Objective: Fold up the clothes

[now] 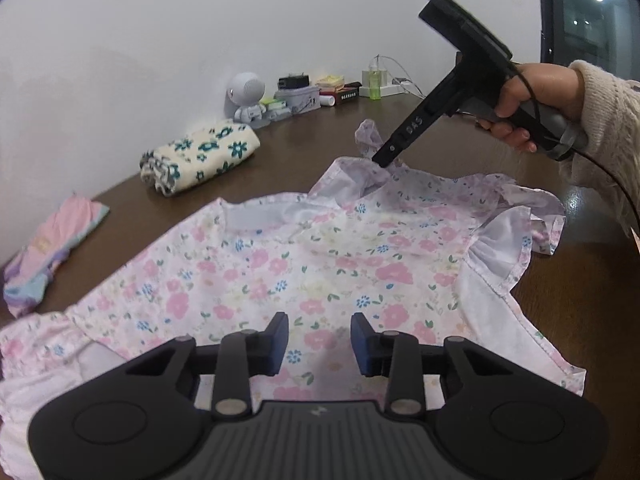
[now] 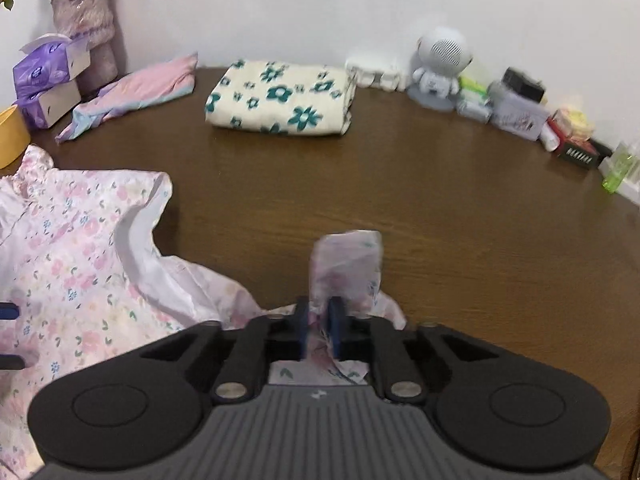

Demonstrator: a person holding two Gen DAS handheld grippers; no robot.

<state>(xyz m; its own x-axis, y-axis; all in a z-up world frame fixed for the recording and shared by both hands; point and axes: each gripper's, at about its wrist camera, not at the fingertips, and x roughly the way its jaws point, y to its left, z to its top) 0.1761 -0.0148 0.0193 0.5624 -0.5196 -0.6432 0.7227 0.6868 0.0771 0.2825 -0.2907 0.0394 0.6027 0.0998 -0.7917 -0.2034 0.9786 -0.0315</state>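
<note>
- One floral dress (image 1: 304, 264) lies spread on the brown tabletop (image 2: 440, 208), pink and blue blossoms on pale cloth, with two ruffled sleeves showing.
- Two tools are at work. The left tool (image 1: 319, 344) hangs over the near part of the dress, its two blue pads parted with nothing between them.
- The right tool (image 2: 318, 330) is clenched on a bunch of the dress at one sleeve; a tuft of cloth sticks up past the pads. One hand (image 1: 532, 96) in a cream knitted sleeve holds its grip.
- Two folded pieces sit farther back: one cream bundle (image 2: 280, 98) with teal flowers and one pink piece (image 2: 136, 88) with pale blue edging, well apart from each other.
- Along the wall: two purple tissue boxes (image 2: 48, 80) stacked, one vase (image 2: 86, 28) with stems, one small white robot figure (image 2: 438, 64), one green bottle (image 2: 618, 170), and a clutter of small boxes I cannot count.
</note>
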